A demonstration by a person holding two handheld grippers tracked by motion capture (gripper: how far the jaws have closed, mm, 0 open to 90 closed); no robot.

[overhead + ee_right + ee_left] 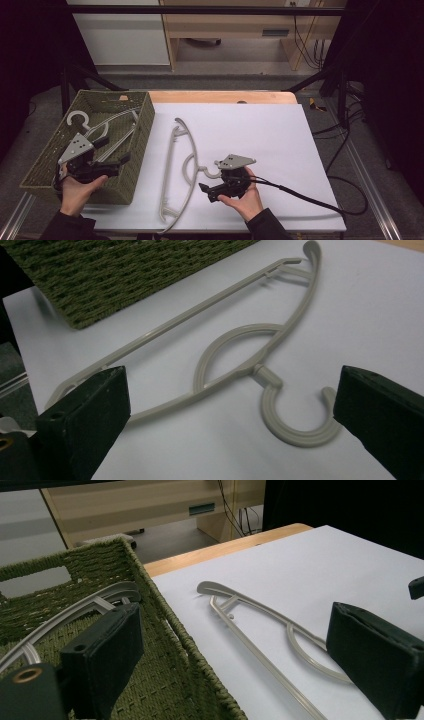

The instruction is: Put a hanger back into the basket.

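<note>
Hanger (176, 165) lies flat on the white sheet (260, 130), just right of the green woven basket (142, 140) — grey plastic, long bar running roughly front to back, hook pointing right toward the right gripper (206, 191).

Right gripper: held in the right hand (245, 197) near the front edge of the sheet, jaws pointing left at the hook. Jaws wide apart, nothing between the pads. In the right gripper view the hanger (235, 347) sits ahead of the jaws, its hook curl close to the right-hand jaw; cannot tell if it touches. Basket (125, 270) wall shows at the top left there. Grey three-cornered plate on top, cable trailing off to the right across the sheet.

Left gripper (117, 161): held in the left hand (77, 190) over the front part of the basket, jaws pointing right toward the basket's right wall. Jaws also wide — empty. Left gripper view has one jaw over the basket (165, 645) interior, the other over the sheet (320, 565), basket wall between them, hanger (260, 615) on the sheet beyond.

Second hanger (107, 127) of the same grey sort lies inside the basket, hook at the far left; its bars show in the left gripper view (80, 611) behind the left-hand jaw.

Table (220, 96) edge — light wood, visible past the sheet's far side.
</note>
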